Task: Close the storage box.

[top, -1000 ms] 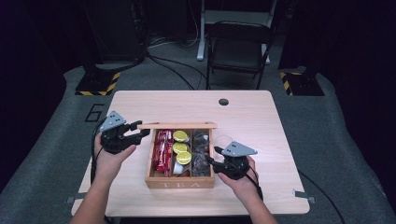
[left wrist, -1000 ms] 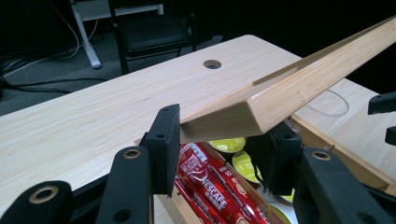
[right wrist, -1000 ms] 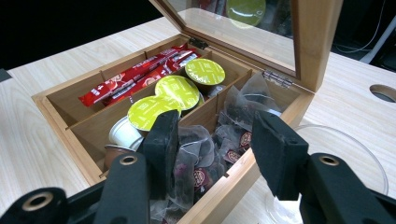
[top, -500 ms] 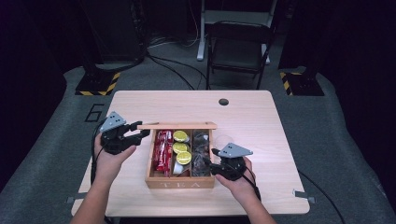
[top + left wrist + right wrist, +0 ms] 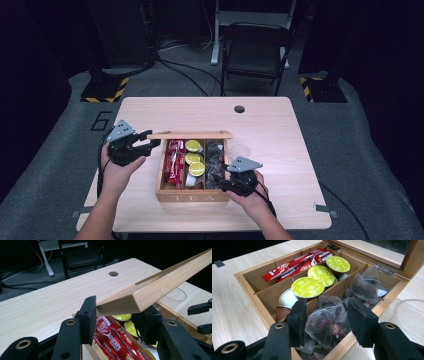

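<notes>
A wooden tea box (image 5: 192, 197) sits mid-table with its lid (image 5: 190, 134) raised. Red coffee sticks (image 5: 294, 265) fill its left compartment, green-topped capsules (image 5: 308, 287) the middle one, and mesh tea bags (image 5: 362, 288) the right one. My left gripper (image 5: 152, 142) is at the lid's left end, and its jaws clamp the lid's corner (image 5: 130, 302). My right gripper (image 5: 222, 181) reaches into the right compartment from the box's near right corner. Its jaws stand open on either side of a tea bag (image 5: 324, 325).
A clear round lid or cup (image 5: 240, 150) lies on the table just right of the box. The tabletop (image 5: 280, 130) has a cable hole (image 5: 239, 108) near its far edge. A dark chair (image 5: 255, 50) stands beyond the table.
My right gripper has edged left and into the box's tea bag compartment. The left gripper and the lid have stayed put.
</notes>
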Demonstrator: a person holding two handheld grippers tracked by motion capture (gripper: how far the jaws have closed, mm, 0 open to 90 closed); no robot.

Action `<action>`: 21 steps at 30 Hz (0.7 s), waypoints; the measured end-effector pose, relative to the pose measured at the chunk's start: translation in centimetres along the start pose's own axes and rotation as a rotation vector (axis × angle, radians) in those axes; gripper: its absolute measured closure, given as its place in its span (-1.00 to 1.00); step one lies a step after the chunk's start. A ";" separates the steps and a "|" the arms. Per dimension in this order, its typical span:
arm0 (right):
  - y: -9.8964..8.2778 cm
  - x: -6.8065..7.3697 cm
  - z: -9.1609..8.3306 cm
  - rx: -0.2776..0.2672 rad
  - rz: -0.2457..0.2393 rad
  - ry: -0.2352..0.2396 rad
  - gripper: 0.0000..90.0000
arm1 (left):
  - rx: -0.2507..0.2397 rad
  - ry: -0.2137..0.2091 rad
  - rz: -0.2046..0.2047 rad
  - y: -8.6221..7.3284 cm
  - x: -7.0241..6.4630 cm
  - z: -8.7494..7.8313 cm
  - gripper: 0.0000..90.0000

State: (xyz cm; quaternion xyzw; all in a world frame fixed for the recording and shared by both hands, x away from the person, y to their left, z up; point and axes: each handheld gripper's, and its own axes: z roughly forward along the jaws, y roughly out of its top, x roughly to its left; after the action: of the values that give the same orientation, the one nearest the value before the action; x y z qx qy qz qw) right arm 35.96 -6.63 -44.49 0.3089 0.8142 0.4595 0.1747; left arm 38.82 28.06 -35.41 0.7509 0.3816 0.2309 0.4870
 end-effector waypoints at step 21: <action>-0.9 0.2 2.6 0.082 0.013 0.054 0.11 | 0.001 0.002 0.001 -0.2 -0.1 -0.1 0.22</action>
State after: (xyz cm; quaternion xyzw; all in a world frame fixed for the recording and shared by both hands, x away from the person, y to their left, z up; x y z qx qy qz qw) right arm 36.98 -5.17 -46.65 0.3084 0.8348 0.4352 0.1368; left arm 38.63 28.04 -35.57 0.7510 0.3819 0.2318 0.4862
